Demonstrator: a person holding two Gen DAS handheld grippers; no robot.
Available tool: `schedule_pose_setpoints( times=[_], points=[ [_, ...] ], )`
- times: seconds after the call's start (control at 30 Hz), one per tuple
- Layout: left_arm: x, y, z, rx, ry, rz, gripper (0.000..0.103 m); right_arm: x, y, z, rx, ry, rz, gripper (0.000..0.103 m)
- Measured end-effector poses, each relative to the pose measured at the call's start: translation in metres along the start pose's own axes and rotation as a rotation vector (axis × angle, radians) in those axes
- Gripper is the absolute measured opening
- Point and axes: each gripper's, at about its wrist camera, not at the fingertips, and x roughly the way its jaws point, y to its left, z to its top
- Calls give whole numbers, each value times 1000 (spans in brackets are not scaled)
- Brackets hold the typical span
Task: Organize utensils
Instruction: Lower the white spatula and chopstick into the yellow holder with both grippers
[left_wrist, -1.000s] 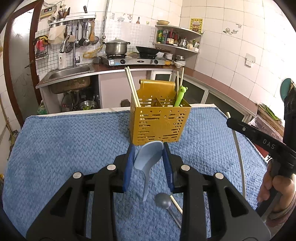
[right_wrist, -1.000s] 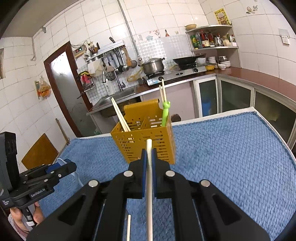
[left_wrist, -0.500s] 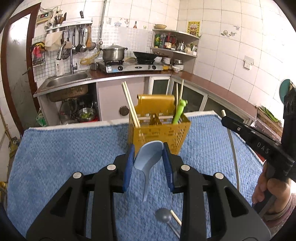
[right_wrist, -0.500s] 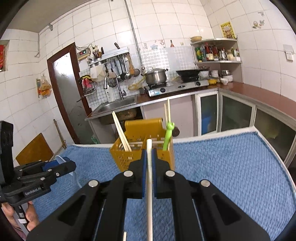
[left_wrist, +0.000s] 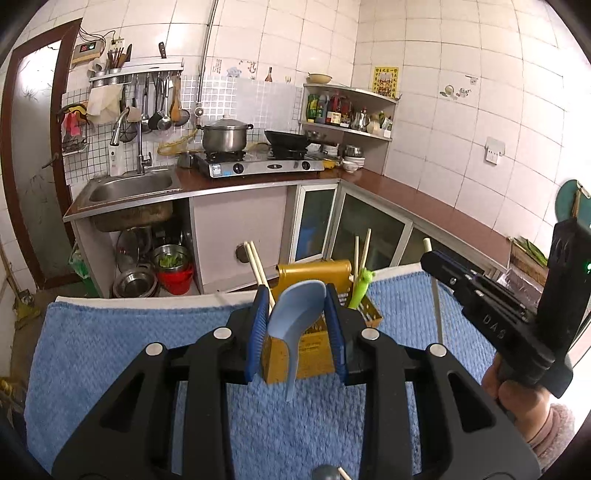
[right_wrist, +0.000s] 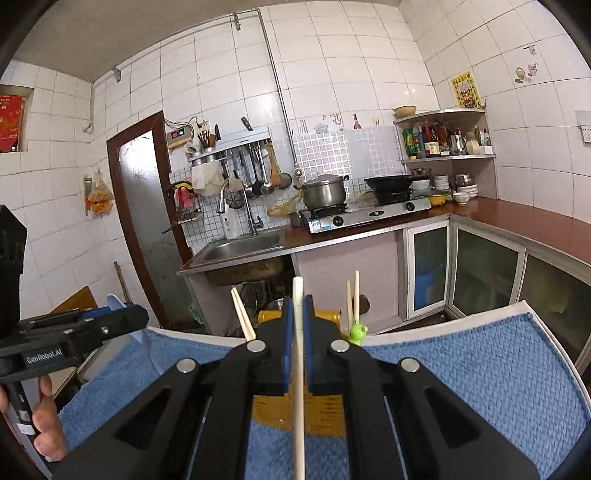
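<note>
My left gripper (left_wrist: 297, 325) is shut on a light blue soup spoon (left_wrist: 295, 317), bowl upward, held above the table in front of the yellow utensil basket (left_wrist: 314, 358). My right gripper (right_wrist: 298, 332) is shut on a cream chopstick (right_wrist: 298, 354) that points up, just before the same basket (right_wrist: 295, 410). The basket holds chopsticks (left_wrist: 258, 266) and a green frog-topped utensil (left_wrist: 360, 291). The right gripper also shows in the left wrist view (left_wrist: 439, 264); the left gripper shows in the right wrist view (right_wrist: 122, 317).
A blue knitted mat (left_wrist: 110, 354) covers the table. A grey-headed spoon (left_wrist: 325, 472) and a stick lie on the mat below my left gripper. Behind the table are a sink (left_wrist: 133, 188), a stove with a pot (left_wrist: 225, 136) and low cabinets.
Both grippers have lifted and tilted upward with their utensils. The basket now sits lower in both views and is partly hidden behind the fingers.
</note>
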Motion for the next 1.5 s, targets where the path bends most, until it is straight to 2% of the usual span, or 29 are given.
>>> schedule_pose_setpoints(
  times=[0.37, 0.6, 0.73, 0.9, 1.1, 1.3, 1.5],
  points=[
    [6, -15, 40, 33, -33, -1, 29, 24, -5, 28, 16, -50, -5, 6],
    [23, -19, 57, 45, -42, 13, 29, 43, -20, 54, 37, -141, -38, 6],
    [38, -17, 66, 55, -53, 26, 29, 53, -28, 71, 56, -226, -64, 6],
    [61, -8, 69, 45, -63, 27, 29, 68, -31, 77, 31, -282, -87, 6],
    [94, -2, 50, 33, -29, 10, 29, 86, -33, 60, 21, -306, -85, 6],
    [114, 1, 21, 21, 16, 5, 29, 98, -36, 27, 15, -278, -70, 6],
    [125, 5, -4, 8, 31, 21, 29, 107, -41, -13, -15, -186, -70, 6]
  ],
)
